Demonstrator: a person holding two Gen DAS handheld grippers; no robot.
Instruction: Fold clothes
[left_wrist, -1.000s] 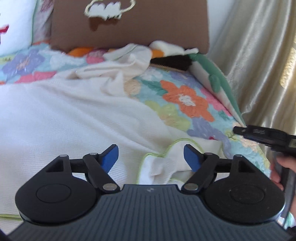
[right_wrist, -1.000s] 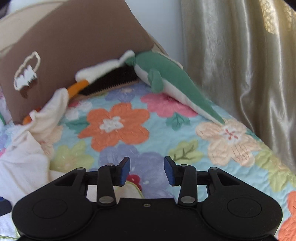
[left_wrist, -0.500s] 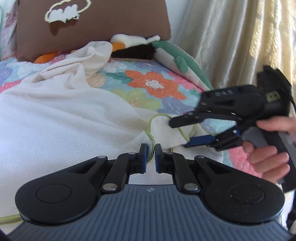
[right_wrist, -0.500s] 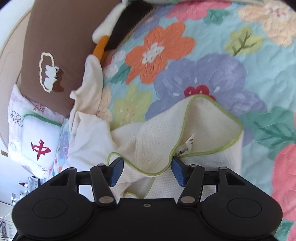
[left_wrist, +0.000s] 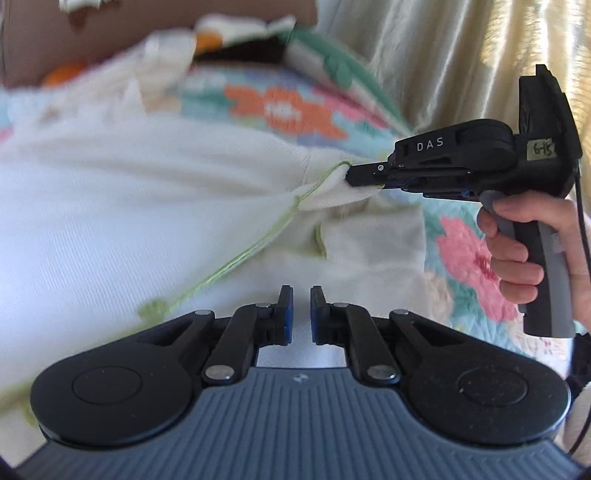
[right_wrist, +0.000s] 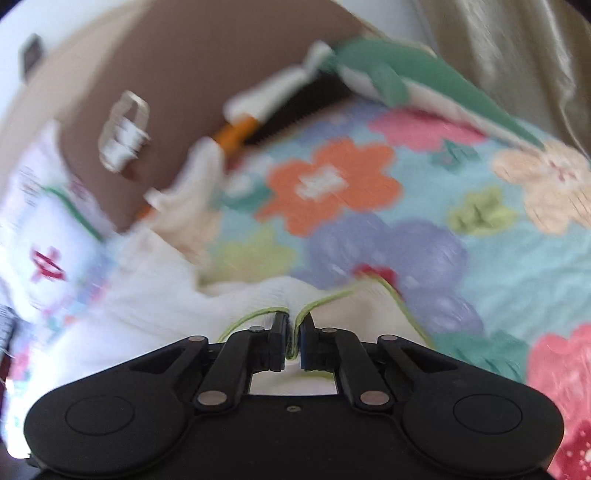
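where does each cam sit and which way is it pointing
Left wrist: sits on the left gripper, looks down across the white garment toward the curtain; shows its own shut fingers, the right gripper and the hand holding it.
Right wrist: sits on the right gripper, looks along the floral quilt toward the brown pillow; shows its fingers shut on the garment's green-edged hem.
Shared: garment, quilt, pillow, curtain.

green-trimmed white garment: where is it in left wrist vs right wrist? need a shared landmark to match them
Left wrist: white garment fills left and centre; its green-trimmed edge runs up to the right gripper, shut on it at centre right.
Right wrist: lower centre, trim pinched between the fingers.
Shared landmark: orange flower on the quilt, above the garment in both views.
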